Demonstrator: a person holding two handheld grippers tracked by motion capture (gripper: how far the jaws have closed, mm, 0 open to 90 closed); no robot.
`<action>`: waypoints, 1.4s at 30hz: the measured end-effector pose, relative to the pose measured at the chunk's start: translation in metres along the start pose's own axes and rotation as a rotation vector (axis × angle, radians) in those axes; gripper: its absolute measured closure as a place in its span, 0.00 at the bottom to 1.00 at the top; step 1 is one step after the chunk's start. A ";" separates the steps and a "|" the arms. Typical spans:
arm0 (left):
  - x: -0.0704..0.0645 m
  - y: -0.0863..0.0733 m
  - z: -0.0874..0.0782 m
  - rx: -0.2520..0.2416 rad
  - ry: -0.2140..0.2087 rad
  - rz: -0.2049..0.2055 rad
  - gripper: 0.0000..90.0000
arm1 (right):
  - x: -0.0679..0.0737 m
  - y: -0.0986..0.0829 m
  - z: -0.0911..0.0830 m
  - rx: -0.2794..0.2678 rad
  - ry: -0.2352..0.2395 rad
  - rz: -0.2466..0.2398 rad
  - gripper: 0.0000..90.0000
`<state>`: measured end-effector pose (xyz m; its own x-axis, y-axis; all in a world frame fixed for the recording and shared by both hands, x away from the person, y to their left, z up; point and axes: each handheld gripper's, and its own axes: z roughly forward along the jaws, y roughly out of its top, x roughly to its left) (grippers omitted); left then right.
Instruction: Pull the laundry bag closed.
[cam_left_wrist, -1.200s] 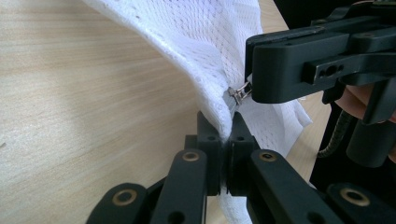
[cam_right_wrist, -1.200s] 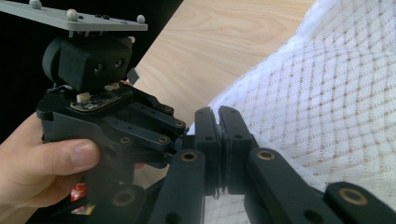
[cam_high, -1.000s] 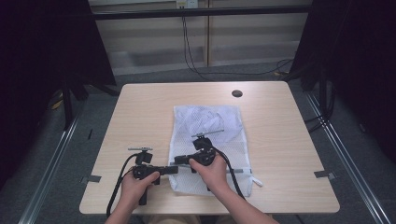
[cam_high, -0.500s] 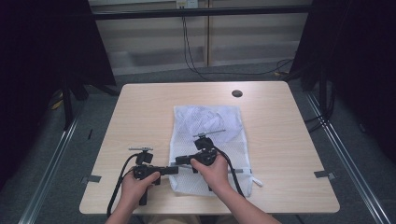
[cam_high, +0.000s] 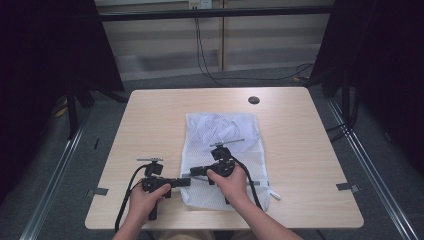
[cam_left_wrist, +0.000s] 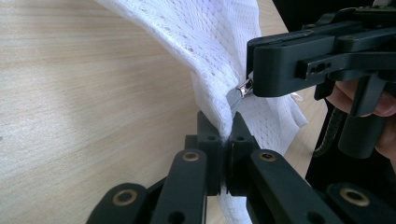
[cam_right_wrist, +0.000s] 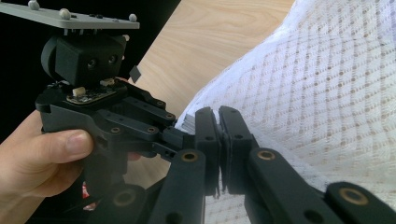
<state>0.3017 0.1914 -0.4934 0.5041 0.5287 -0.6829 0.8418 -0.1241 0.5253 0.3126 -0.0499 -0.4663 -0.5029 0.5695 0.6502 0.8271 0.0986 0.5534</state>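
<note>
A white mesh bag (cam_high: 222, 135) lies flat in the middle of the wooden table (cam_high: 150, 125), its near left edge lifted. My left gripper (cam_high: 187, 181) points right, shut on that edge; the mesh (cam_left_wrist: 205, 37) runs down between its closed jaws (cam_left_wrist: 228, 126). My right gripper (cam_high: 192, 172) points left, close to the left one. Its tip (cam_left_wrist: 250, 86) pinches a small silver zipper pull (cam_left_wrist: 243, 88) on the bag's edge. In the right gripper view the jaws (cam_right_wrist: 219, 116) are pressed together over the mesh (cam_right_wrist: 327, 93), with the left gripper (cam_right_wrist: 180, 128) right beside them.
A dark round grommet (cam_high: 254, 100) sits in the table top at the far right of the bag. A cord with a white end (cam_high: 272, 194) trails from the bag's near right corner. Black curtains flank the table on both sides.
</note>
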 end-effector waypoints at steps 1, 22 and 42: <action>0.000 0.000 0.000 0.001 0.002 0.003 0.97 | 0.000 0.000 0.000 0.001 -0.001 0.000 0.97; 0.000 0.001 -0.002 -0.009 -0.014 -0.018 0.97 | -0.005 0.000 -0.006 0.000 0.005 0.000 0.97; 0.001 0.001 -0.004 -0.011 -0.009 -0.023 0.97 | -0.009 -0.004 -0.010 0.004 -0.005 0.001 0.97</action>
<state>0.3020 0.1955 -0.4919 0.4863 0.5234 -0.6997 0.8512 -0.1027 0.5147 0.3116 -0.0635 -0.4697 -0.5005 0.5740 0.6481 0.8287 0.1009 0.5506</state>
